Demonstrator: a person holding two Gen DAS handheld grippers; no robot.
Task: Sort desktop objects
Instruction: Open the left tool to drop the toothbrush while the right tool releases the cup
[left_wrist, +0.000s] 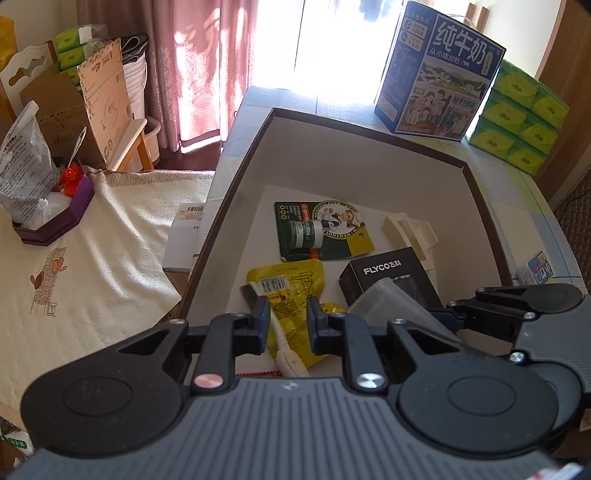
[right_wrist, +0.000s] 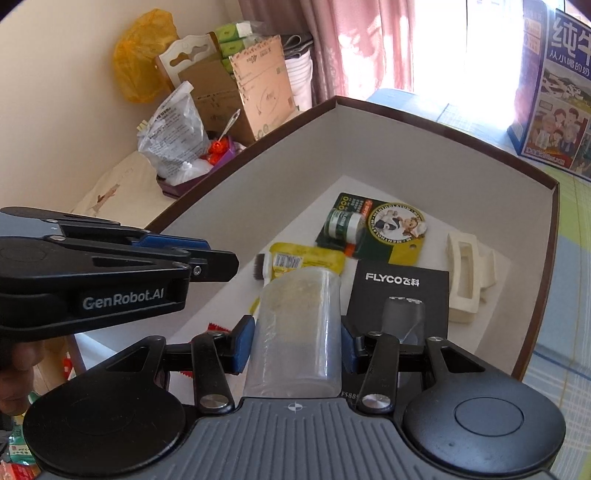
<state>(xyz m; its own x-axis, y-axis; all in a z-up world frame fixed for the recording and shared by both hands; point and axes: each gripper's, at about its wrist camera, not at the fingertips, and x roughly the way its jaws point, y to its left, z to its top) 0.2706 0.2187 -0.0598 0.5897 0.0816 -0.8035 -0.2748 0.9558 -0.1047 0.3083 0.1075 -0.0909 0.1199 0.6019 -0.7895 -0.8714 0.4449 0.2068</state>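
Observation:
A large shallow box (left_wrist: 236, 173) with brown rim and white inside holds a yellow packet (left_wrist: 291, 280), a white brush (left_wrist: 284, 343), a green Mentholatum card (left_wrist: 321, 229), a black FLYCO box (left_wrist: 384, 273) and a cream holder (left_wrist: 410, 229). My left gripper (left_wrist: 286, 321) is open above the brush and packet, holding nothing. My right gripper (right_wrist: 297, 343) is shut on a clear plastic cup (right_wrist: 299, 325), held over the box; the cup also shows in the left wrist view (left_wrist: 391, 299). The left gripper (right_wrist: 207, 258) shows at the left of the right wrist view.
A blue milk carton (left_wrist: 439, 74) and green tissue packs (left_wrist: 521, 114) stand behind the box. To the left, a cloth-covered surface (left_wrist: 85, 258) carries a purple tray (left_wrist: 55, 221) with a plastic bag. Cardboard boxes (left_wrist: 103, 92) stand behind it.

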